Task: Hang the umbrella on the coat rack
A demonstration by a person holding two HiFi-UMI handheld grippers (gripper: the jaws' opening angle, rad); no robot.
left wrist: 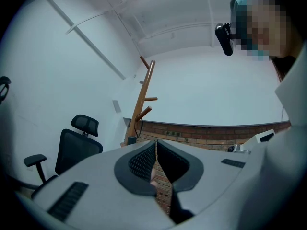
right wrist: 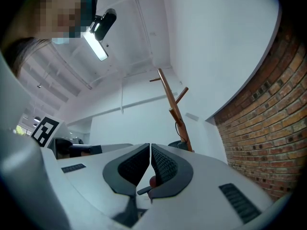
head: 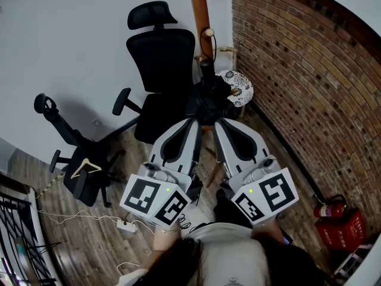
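In the head view the coat rack (head: 200, 11) rises out of the top centre of the frame, in the corner where the white wall meets the brick wall (head: 309, 82) that closes the whole right side. The umbrella (head: 208, 95) is a black bundle at the foot of the pole. It is hemmed in by the black office chair (head: 159, 58) on its left and the round patterned table (head: 243, 89) on its right.

Both grippers point up the frame at the umbrella. The tips of the left gripper (head: 195, 121) and the right gripper (head: 218, 123) lie just below its dark folds. This view does not settle whether they touch it.

Wooden floor lies open at lower left, crossed by a white cable and power strip (head: 126, 225). A second black chair (head: 77, 159) carrying a wooden hanger (head: 87, 167) stands there. At lower right a fire extinguisher (head: 329, 209) sits against the bricks.

The gripper views look upward and show the ceiling and the rack's angled pegs, which the head view cuts off. In the left gripper view the rack (left wrist: 144, 99) stands at centre left, and the left gripper (left wrist: 156, 142) has its pads meeting at the tips. In the right gripper view the rack (right wrist: 171, 104) leans just right of centre, and the right gripper (right wrist: 150, 145) is likewise pinched together. Neither gripper has any umbrella fabric visible between its pads.
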